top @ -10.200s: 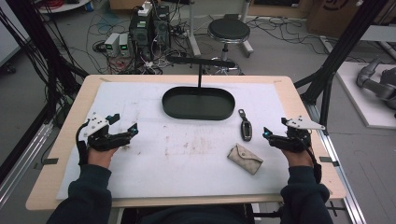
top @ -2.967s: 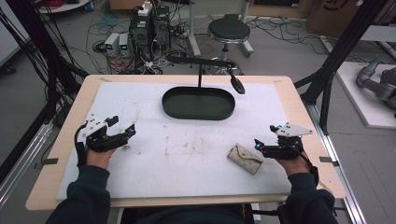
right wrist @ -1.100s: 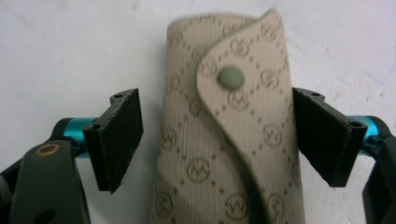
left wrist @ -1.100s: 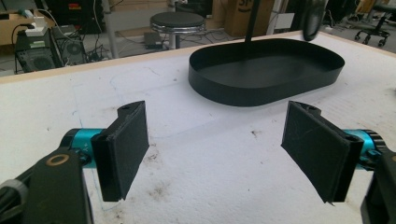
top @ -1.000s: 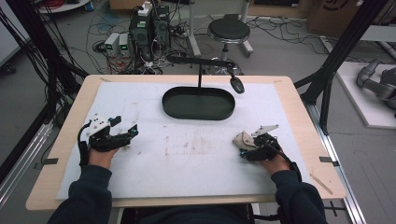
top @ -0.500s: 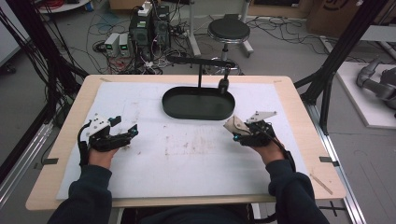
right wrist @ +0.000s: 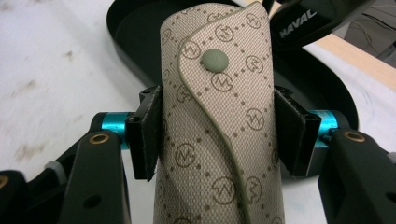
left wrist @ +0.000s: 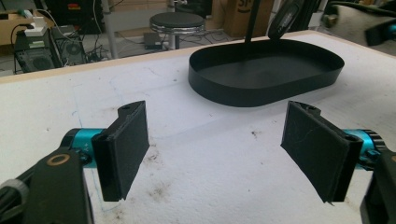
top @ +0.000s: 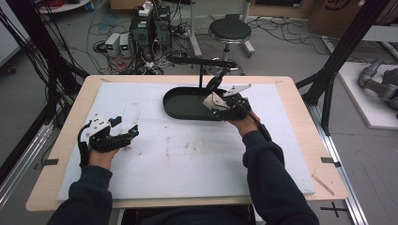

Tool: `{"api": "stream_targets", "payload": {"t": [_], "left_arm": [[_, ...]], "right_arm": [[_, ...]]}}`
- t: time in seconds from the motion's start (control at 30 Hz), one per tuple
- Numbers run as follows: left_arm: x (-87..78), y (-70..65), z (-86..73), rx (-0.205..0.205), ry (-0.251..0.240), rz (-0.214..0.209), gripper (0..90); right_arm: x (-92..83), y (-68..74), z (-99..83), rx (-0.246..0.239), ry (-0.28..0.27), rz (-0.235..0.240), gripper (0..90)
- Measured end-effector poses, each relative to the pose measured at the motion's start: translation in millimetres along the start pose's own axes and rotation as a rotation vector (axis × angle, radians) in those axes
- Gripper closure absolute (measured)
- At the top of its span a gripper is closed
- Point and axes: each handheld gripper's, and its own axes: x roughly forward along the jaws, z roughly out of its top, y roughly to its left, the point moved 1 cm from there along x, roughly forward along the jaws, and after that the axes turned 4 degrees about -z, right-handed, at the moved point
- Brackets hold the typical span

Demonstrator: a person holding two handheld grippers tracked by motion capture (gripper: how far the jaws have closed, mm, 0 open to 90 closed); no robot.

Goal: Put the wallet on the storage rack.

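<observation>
Pouch (right wrist: pixel 217 126) of beige woven fabric, printed with a repeating monogram and closed by a flap with a grey-green snap, sits clamped between the pads of my right tool (right wrist: pixel 217 135). In the high view that right tool (top: pixel 220 105) holds it over the near right rim of the black oval tray (top: pixel 180 105). A dark key fob (right wrist: pixel 310 21) lettered HAVAL hangs from the stand just above and behind the pouch.

My worry is the grip: the pouch is soft and rolled, so it could slide through or unfurl if I ease off early. I could also knock the dangling fob or catch the tray's thin upright wall on the way in, which might shift the tray on the white foam sheet (top: pixel 187 154) covering the bench.

My left tool (left wrist: pixel 217 144) stands wide apart with nothing between the pads, resting low at the left of the sheet.
</observation>
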Motion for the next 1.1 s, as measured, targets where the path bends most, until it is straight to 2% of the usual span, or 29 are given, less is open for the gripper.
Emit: {"api": "stream_targets", "payload": {"t": [0.17, 0.27, 0.37, 0.47, 0.57, 0.7, 0.77, 0.9, 0.97, 1.1], "left_arm": [[0.1, 0.1, -0.1, 0.0, -0.001, -0.001, 22.8], [-0.2, 0.1, 0.0, -0.003, -0.001, 0.0, 22.8], [-1.4, 0.3, 0.5, 0.0, -0.004, 0.004, 22.8], [-1.2, 0.8, 0.3, -0.005, -0.007, 0.001, 22.8], [-1.0, 1.4, 0.0, -0.005, -0.005, -0.002, 22.8], [-0.8, 1.1, 0.0, -0.005, -0.006, -0.003, 22.8], [-0.6, 1.0, 0.1, -0.003, -0.006, -0.005, 22.8], [-0.1, 0.8, -0.1, -0.007, -0.007, -0.008, 22.8], [-0.1, 0.8, -0.2, -0.006, -0.005, -0.007, 22.8], [0.0, -0.1, -0.1, -0.008, -0.007, -0.009, 22.8]], "right_arm": [[27.2, -0.1, 15.4, -0.023, 0.015, -0.01, 41.5], [42.8, -0.5, 22.8, -0.019, 0.038, -0.02, 41.4], [56.2, -3.8, 28.3, 0.004, 0.03, -0.03, 41.3], [71.0, -6.9, 33.4, 0.027, 0.063, -0.039, 41.2], [83.1, -5.1, 34.3, 0.024, 0.06, -0.049, 41.1], [98.9, -1.0, 28.8, 0.024, 0.098, -0.06, 40.5], [103.3, 0.8, 26.4, 0.052, 0.104, -0.056, 39.8], [107.2, 2.2, 25.6, 0.035, 0.082, -0.066, 35.5], [104.8, 2.8, 27.3, 0.04, 0.06, -0.075, 34.1], [90.4, -1.3, 32.1, 0.037, 0.021, -0.062, 34.7]]}}
